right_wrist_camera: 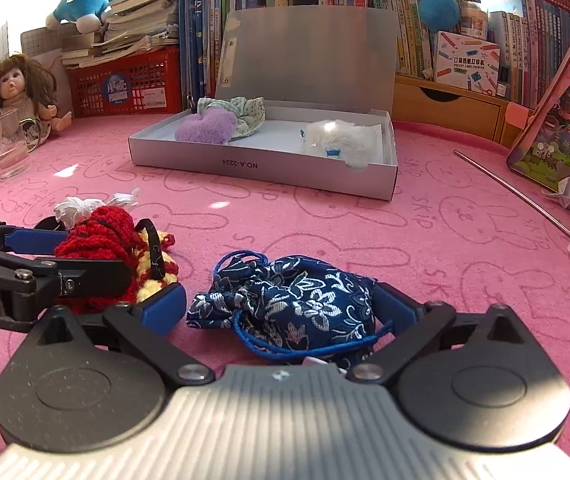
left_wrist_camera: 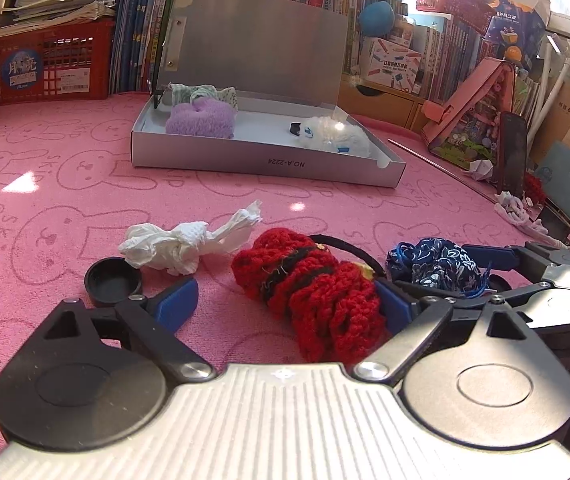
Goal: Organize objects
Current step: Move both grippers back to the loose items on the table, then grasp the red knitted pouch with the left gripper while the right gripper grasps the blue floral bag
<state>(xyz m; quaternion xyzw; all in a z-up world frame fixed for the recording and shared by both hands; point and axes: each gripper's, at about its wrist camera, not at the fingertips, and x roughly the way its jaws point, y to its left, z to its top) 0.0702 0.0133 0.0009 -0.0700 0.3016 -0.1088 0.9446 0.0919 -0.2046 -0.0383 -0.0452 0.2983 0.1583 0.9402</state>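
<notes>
Nearest, left gripper (left_wrist_camera: 287, 304) spread wide around the red knitted piece (left_wrist_camera: 313, 292), pads not pressing it: left pad clear of the yarn, right pad just beside its right edge, grasping nothing. Red knitted piece lying on the pink worktop (left_wrist_camera: 45, 184), crossed by a dark band, with a black loop (left_wrist_camera: 345, 246) arching from its far side. Just right of it, right gripper (right_wrist_camera: 281, 304) likewise spread wide, straddling the navy floral pouch (right_wrist_camera: 301, 300) with blue drawstring cord, pouch resting on the cloth between the pads, not squeezed. Seen from the right wrist, yellow yarn showing at the underside of the red piece, the two bundles near each other but apart.

Slightly farther left, black round cap (left_wrist_camera: 112, 280) open side up, touching or just beside the left finger. Beyond that, crumpled white tissue (left_wrist_camera: 189, 242), close to the red piece's far left side.

Farther back, mid-worktop, open grey box (left_wrist_camera: 261, 162) with lid standing upright, marked NO.A-2224 on the near wall. Inside at the left, purple fluffy item (left_wrist_camera: 201, 120) in front of a green patterned scrunchie (left_wrist_camera: 205, 92); at the right, white fluffy item (left_wrist_camera: 335, 134).

Far left in the right wrist view, clear glass (right_wrist_camera: 7, 146) before a doll (right_wrist_camera: 21, 92). Far right, thin metal rod (right_wrist_camera: 513, 192) lying on the cloth. Behind everything, red basket (left_wrist_camera: 41, 64) and rows of books (right_wrist_camera: 417, 24)
</notes>
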